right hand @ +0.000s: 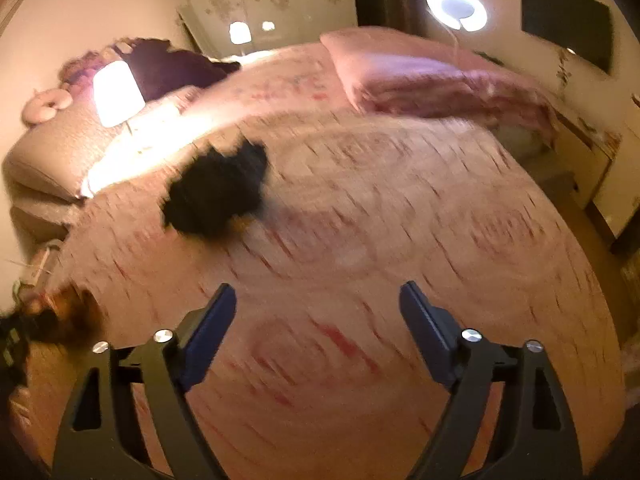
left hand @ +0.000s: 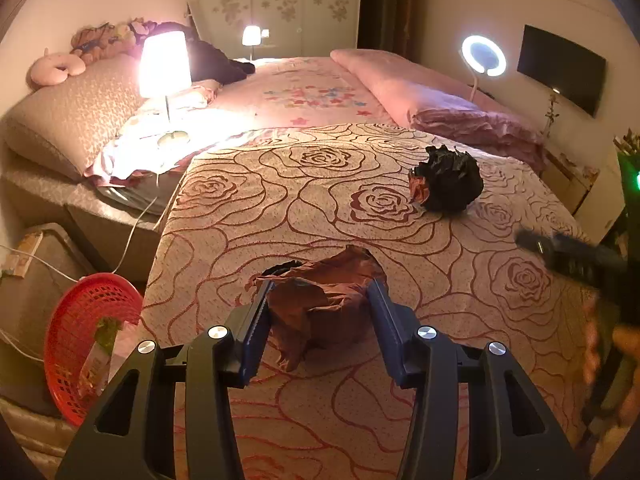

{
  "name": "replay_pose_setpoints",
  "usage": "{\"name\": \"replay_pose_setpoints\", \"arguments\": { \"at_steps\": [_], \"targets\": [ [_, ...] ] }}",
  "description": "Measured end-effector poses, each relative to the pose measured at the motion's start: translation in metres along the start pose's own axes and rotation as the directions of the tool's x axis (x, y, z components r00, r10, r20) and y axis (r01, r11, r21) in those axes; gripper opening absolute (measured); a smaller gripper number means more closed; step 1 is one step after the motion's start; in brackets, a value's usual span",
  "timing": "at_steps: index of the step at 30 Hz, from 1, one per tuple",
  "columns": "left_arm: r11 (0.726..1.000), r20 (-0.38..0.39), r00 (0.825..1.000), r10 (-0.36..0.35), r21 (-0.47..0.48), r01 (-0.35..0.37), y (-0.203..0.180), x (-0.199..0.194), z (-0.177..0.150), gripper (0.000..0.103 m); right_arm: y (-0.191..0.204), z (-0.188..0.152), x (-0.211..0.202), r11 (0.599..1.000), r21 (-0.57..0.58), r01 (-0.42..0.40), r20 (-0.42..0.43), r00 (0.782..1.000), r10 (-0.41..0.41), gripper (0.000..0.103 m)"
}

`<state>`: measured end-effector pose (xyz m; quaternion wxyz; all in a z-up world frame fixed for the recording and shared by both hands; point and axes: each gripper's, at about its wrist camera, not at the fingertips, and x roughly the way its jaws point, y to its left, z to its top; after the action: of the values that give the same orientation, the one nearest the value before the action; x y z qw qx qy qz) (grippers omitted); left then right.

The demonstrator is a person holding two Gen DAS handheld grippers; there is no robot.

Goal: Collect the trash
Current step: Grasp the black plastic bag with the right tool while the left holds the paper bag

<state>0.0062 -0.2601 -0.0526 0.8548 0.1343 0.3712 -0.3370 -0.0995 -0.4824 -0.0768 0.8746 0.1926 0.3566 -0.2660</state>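
Left wrist view, left gripper (left hand: pixel 320 300) clenched on crumpled brown paper (left hand: pixel 320 296), right gripper (right hand: pixel 318 300) released, empty

My left gripper (left hand: pixel 320 308) is matt black plastic with shiny metal screws, clamped on creased brown paper (left hand: pixel 320 300). The bedspread (left hand: pixel 280 208) is coarse woven cloth with a rose pattern. The black wad (left hand: pixel 450 180) looks like crinkled paper. The red basket (left hand: pixel 76 328) is glossy perforated plastic.

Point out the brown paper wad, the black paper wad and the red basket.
brown paper wad (left hand: pixel 320 300), left wrist view, crumpled middle
black paper wad (left hand: pixel 450 180), left wrist view, dark centre
red basket (left hand: pixel 74 320), left wrist view, mesh wall
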Motion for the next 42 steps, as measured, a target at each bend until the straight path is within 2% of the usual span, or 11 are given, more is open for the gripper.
{"name": "replay_pose_setpoints", "arguments": {
  "at_steps": [5,12,14,16,17,18,20,28,36,42],
  "targets": [
    [1.000,0.004,1.000,0.005,0.010,-0.005,-0.001,-0.001,-0.002,0.046,0.031,0.040,0.014,0.999,-0.042,-0.022,0.043,0.999,0.024,0.093],
    [1.000,0.007,1.000,0.001,0.013,-0.001,-0.001,-0.001,-0.003,0.046,0.048,0.065,0.056,0.999,-0.043,0.006,-0.020,1.000,-0.007,0.093],
    [1.000,0.008,1.000,0.001,0.015,-0.001,-0.001,-0.001,-0.003,0.046,0.052,0.065,0.060,0.999,-0.043,0.004,-0.023,1.000,-0.005,0.086],
    [1.000,0.008,1.000,0.001,0.015,-0.001,-0.001,-0.001,-0.003,0.046,0.056,0.066,0.063,0.998,-0.052,-0.022,-0.039,0.999,0.020,0.061],
    [1.000,0.008,1.000,0.001,0.015,-0.001,-0.001,-0.001,-0.004,0.046,0.058,0.065,0.064,0.997,-0.060,-0.052,-0.051,0.997,0.049,0.054],
    [1.000,0.007,1.000,0.002,0.014,-0.002,-0.001,-0.001,-0.004,0.046,0.060,0.065,0.064,0.996,-0.065,-0.067,-0.057,0.996,0.063,0.049],
    [1.000,0.008,1.000,0.004,0.013,-0.004,-0.001,-0.002,-0.004,0.046,0.065,0.064,0.062,0.994,-0.089,-0.066,-0.052,0.997,0.062,0.046],
    [1.000,0.010,1.000,0.020,0.003,-0.020,0.008,-0.010,-0.007,0.046,0.067,0.039,0.019,0.985,-0.116,-0.125,-0.026,0.992,0.123,0.045],
    [0.999,0.011,0.999,0.038,-0.014,-0.038,0.021,-0.022,-0.011,0.046,0.069,-0.009,-0.033,0.964,-0.109,-0.241,-0.043,0.971,0.237,0.045],
    [0.999,0.011,0.999,0.044,-0.014,-0.044,0.028,-0.032,-0.019,0.046,0.082,-0.042,-0.050,0.962,-0.172,-0.211,-0.048,0.978,0.205,0.048]
  ]
}}
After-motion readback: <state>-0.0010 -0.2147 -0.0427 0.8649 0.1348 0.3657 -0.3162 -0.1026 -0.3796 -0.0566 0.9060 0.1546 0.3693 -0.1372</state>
